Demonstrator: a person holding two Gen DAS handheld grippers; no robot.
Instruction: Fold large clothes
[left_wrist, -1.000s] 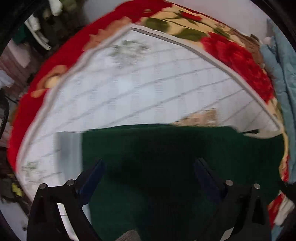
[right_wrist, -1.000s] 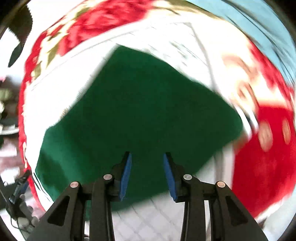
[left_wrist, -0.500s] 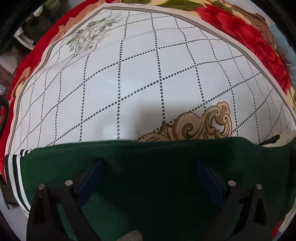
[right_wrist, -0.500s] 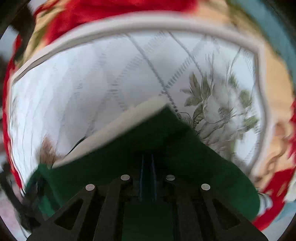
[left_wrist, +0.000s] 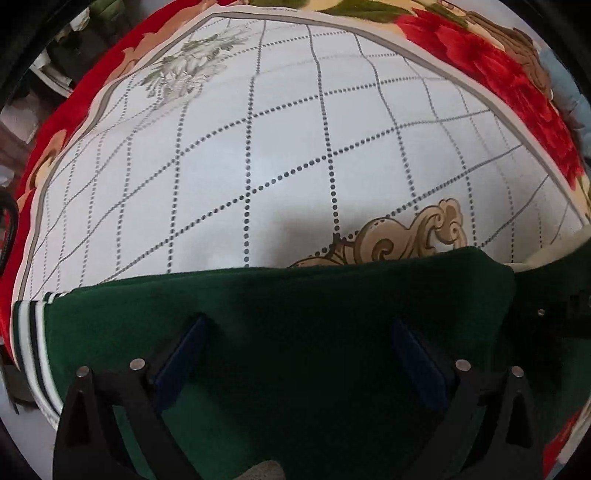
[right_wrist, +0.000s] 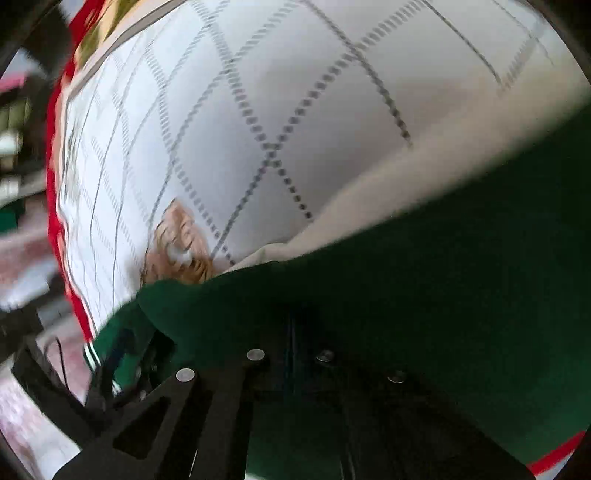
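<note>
A dark green garment (left_wrist: 295, 314) with a white and black striped hem (left_wrist: 29, 332) lies on a white quilted bed cover (left_wrist: 277, 147). My left gripper (left_wrist: 299, 343) is open, its blue-padded fingers (left_wrist: 181, 350) spread wide just above the green cloth. In the right wrist view my right gripper (right_wrist: 295, 332) is shut on the edge of the green garment (right_wrist: 443, 277), whose cream inner lining (right_wrist: 388, 177) shows along the lifted edge. The view is blurred. The left gripper shows dimly at the lower left of that view.
The bed cover has a dotted diamond grid, a beige scroll motif (left_wrist: 413, 236) and a red floral border (left_wrist: 498, 74). A light blue cloth (left_wrist: 569, 92) lies at the far right. Clutter sits beyond the bed's left edge (left_wrist: 48, 66).
My right gripper closed on the green garment's edge and has carried it over, showing the cream lining. My left gripper dropped lower over the cloth and stays open.
</note>
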